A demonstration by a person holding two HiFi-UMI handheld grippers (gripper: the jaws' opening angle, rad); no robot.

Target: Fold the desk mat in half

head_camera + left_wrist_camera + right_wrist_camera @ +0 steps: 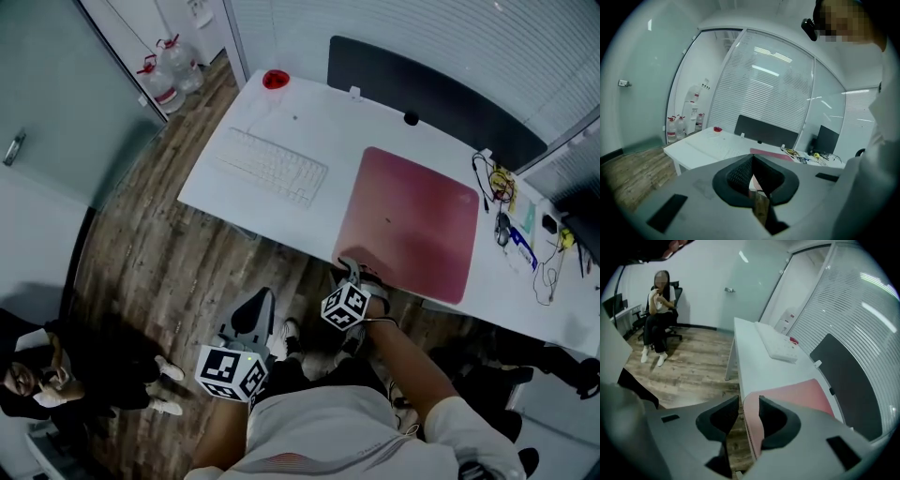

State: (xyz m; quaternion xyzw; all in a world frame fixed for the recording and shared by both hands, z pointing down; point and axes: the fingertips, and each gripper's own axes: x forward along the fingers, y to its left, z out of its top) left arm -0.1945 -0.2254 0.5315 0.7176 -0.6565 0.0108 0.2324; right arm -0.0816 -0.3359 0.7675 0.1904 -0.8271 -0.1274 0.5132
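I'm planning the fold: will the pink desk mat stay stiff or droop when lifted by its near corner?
Probably droops: desk mat looks thin and lies flat. Likely light, so the right claw could lift it. Smooth table may let it slide.

Desk [309,127]: one, carrying one desk mat [408,223], one keyboard [270,166] and one red cup [275,79], with one dark panel [431,94] along its far edge. Floor: two water jugs [161,82], one seated person [37,375]. Grippers: two, left gripper [753,161] and right gripper [749,401].
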